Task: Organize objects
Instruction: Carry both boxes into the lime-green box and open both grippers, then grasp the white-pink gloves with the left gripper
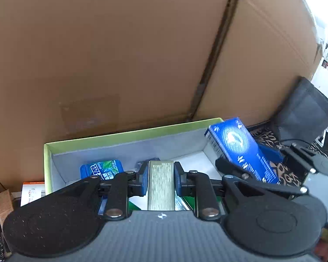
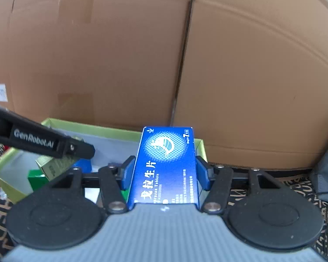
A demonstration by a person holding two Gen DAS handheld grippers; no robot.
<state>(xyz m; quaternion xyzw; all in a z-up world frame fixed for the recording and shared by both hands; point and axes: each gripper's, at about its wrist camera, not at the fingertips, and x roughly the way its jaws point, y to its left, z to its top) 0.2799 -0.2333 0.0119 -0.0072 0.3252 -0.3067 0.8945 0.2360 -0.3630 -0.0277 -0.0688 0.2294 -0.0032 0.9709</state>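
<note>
My left gripper [image 1: 160, 178] is shut on a gold-green box [image 1: 160, 185], seen edge-on, and holds it over the open green-rimmed tray [image 1: 129, 134]. The same box shows in the right wrist view [image 2: 54, 166] under the left gripper's arm. My right gripper [image 2: 165, 170] is shut on a blue medicine box [image 2: 165, 163] and holds it above the tray's right end [image 2: 200, 145]. That blue box also shows in the left wrist view [image 1: 242, 150]. A blue mint tin [image 1: 101, 169] and a small dark item [image 1: 148, 160] lie inside the tray.
A large cardboard wall [image 1: 120, 54] stands right behind the tray. A dark grey pouch [image 1: 304, 111] sits at the right on a patterned cloth [image 2: 273, 187]. A white and orange box [image 1: 32, 191] lies left of the tray. A green item [image 2: 36, 176] lies in the tray.
</note>
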